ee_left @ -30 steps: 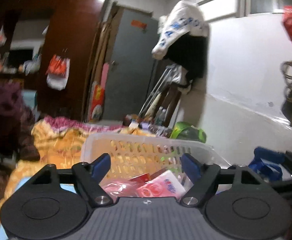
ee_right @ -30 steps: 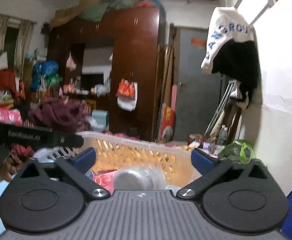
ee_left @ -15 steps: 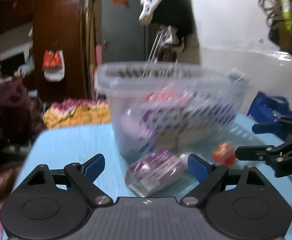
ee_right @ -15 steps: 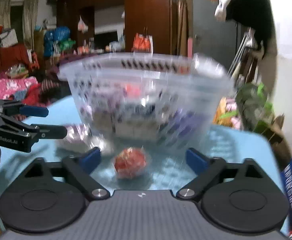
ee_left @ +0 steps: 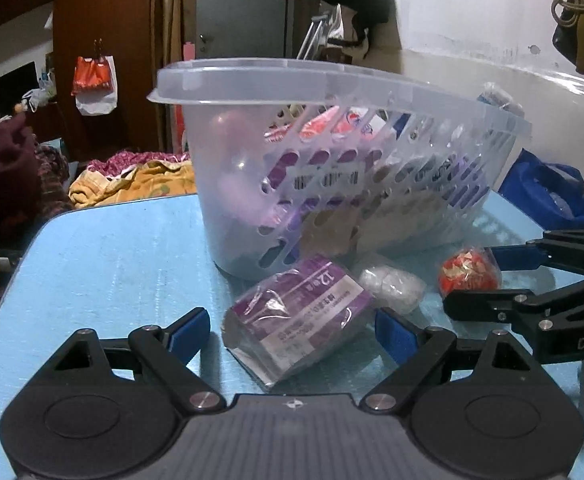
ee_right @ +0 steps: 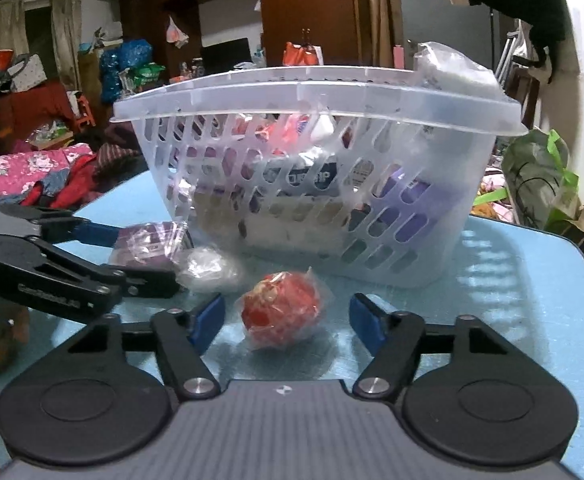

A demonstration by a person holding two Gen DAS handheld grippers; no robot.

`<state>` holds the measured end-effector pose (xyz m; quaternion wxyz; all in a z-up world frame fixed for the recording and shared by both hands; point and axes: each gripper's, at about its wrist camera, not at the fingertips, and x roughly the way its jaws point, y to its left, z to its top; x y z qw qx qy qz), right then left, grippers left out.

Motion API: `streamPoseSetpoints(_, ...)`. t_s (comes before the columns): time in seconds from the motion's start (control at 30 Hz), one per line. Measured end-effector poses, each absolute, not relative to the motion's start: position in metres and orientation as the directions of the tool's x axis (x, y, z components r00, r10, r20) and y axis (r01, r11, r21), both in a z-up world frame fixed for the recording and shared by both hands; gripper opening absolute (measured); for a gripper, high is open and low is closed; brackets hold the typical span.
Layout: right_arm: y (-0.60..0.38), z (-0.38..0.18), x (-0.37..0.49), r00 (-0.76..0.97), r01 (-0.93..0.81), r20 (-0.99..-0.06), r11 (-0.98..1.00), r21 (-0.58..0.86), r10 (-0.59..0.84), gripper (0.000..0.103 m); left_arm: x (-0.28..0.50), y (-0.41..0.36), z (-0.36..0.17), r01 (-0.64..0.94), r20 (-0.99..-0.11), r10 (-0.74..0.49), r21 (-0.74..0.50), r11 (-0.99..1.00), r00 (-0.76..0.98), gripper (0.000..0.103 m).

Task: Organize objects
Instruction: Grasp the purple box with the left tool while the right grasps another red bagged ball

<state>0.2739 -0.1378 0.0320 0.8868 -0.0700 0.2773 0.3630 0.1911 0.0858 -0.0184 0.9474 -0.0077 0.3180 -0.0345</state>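
Observation:
A clear slotted basket [ee_left: 276,76], [ee_right: 331,88], full of packets, stands on the blue table [ee_left: 112,260]. In front of it lie a purple packet [ee_left: 297,316], a white wrapped lump [ee_left: 391,286] and a red wrapped ball [ee_left: 467,272]. My left gripper [ee_left: 292,332] is open with the purple packet between its fingers, pads clear of it. My right gripper [ee_right: 287,320] is closing around the red wrapped ball [ee_right: 280,314], with gaps left on both sides. Each gripper shows in the other's view: the right gripper [ee_left: 487,280], the left gripper [ee_right: 144,258].
A blue bag [ee_left: 547,196] sits right of the table by the white wall. A green plastic bag [ee_right: 539,176] stands beyond the table's far right corner. Piled clothes [ee_right: 40,176] lie off the left edge. A white bag [ee_right: 455,68] rests on the basket rim.
Both grippers came down from above the basket rim to the table in front of it. The left jaws spread wider; the right jaws narrowed around the red ball.

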Motion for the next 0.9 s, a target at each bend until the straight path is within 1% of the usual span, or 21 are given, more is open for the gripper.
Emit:
streamPoseSetpoints(0.07, -0.139, 0.031, 0.274, 0.573, -0.687, -0.551, 0.722, 0.081, 0.607, 0.058, 0.194, 0.082, -0.02, 0.06, -0.611, -0.057, -0.016, 0.998, 0.79, 0.089)
streamPoseSetpoints(0.17, -0.139, 0.031, 0.274, 0.567, -0.69, -0.55, 0.718, 0.088, 0.613, 0.056, 0.193, 0.076, -0.019, 0.055, -0.606, -0.026, 0.028, 0.998, 0.795, 0.076)
streamPoseSetpoints(0.27, -0.143, 0.032, 0.271, 0.58, -0.686, -0.531, 0.722, 0.091, 0.618, 0.056, 0.19, 0.079, -0.019, 0.061, -0.598, -0.043, 0.01, 0.998, 0.8, 0.074)
streamPoseSetpoints(0.33, -0.145, 0.033, 0.268, 0.601, -0.675, -0.515, 0.733, 0.082, 0.611, 0.056, 0.186, 0.085, -0.016, 0.066, -0.576, -0.078, -0.042, 0.997, 0.814, 0.074)
streamPoseSetpoints(0.4, -0.146, 0.035, 0.265, 0.623, -0.666, -0.494, 0.743, 0.072, 0.607, 0.056, 0.178, 0.093, -0.013, 0.06, -0.528, -0.097, -0.086, 0.994, 0.844, 0.074)
streamPoseSetpoints(0.53, -0.149, 0.038, 0.26, 0.653, -0.655, -0.453, 0.753, 0.062, 0.606, 0.056, 0.159, 0.1, -0.008, 0.047, -0.422, -0.098, -0.13, 0.99, 0.901, 0.074)
streamPoseSetpoints(0.7, -0.151, 0.039, 0.262, 0.651, -0.664, -0.42, 0.743, 0.09, 0.633, 0.056, 0.152, 0.097, -0.004, 0.055, -0.363, -0.088, -0.102, 0.993, 0.928, 0.074)
streamPoseSetpoints(0.83, -0.16, 0.04, 0.261, 0.658, -0.662, -0.374, 0.739, 0.127, 0.654, 0.056, 0.148, 0.094, -0.003, 0.06, -0.336, -0.088, -0.091, 0.994, 0.938, 0.074)
streamPoseSetpoints(0.9, -0.166, 0.041, 0.259, 0.67, -0.659, -0.335, 0.739, 0.141, 0.662, 0.056, 0.144, 0.094, -0.003, 0.063, -0.324, -0.09, -0.095, 0.994, 0.942, 0.075)
